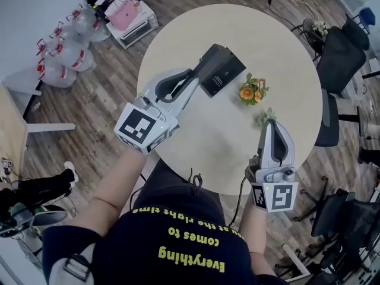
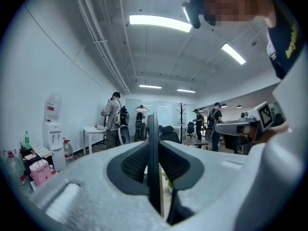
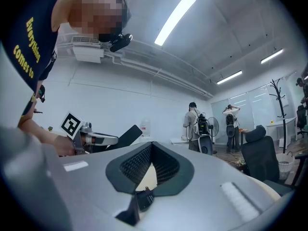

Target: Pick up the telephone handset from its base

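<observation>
Over the round table, the left gripper is clamped on the handset, a flat black slab with a small pale label. The right gripper is closed up, nothing in it.

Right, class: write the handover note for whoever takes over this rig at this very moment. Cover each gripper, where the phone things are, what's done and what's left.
Left gripper: shut on a flat black phone part, held up over the round table. The left gripper view shows it edge-on between the pads.
Right gripper: shut, empty, over the table's near edge.
Things: no phone base shows on the table, only orange flowers and a small green sprig.
Done: the lift, as far as can be seen. I cannot tell whether the black part is the handset alone.
Left: check that, and hold the grip steady.
</observation>
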### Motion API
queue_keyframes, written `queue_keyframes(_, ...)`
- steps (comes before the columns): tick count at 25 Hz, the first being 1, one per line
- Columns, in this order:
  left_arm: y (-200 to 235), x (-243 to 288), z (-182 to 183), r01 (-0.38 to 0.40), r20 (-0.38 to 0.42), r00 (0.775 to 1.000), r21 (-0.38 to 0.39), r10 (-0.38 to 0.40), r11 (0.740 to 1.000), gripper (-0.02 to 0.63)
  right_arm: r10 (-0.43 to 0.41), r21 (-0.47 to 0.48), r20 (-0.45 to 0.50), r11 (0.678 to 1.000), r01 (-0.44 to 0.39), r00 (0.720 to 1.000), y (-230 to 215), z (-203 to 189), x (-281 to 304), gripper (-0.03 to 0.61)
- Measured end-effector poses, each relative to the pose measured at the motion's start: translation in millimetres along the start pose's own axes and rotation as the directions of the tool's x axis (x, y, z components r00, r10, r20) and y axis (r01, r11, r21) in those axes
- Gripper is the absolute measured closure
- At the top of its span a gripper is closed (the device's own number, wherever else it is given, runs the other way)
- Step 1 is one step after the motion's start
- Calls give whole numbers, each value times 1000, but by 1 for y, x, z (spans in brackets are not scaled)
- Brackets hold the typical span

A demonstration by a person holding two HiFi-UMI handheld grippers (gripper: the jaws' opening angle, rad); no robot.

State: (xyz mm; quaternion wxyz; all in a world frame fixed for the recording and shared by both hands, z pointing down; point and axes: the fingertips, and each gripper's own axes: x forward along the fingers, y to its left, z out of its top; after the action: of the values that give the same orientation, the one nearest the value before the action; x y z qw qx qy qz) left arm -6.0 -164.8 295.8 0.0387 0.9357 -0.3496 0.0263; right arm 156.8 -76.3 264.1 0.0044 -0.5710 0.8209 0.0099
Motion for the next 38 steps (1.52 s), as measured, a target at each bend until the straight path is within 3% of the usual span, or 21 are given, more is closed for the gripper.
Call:
queue_keyframes(13,-25,-35,30,-42,116,993,35,38,999,546,-29,-38,41,999,31,999,0,19,-14,568)
queue_keyframes(38,-16,-39,9,-40,57,998,10,39,999,546,-65,-48,31,997,66,997,6,18,-16,568)
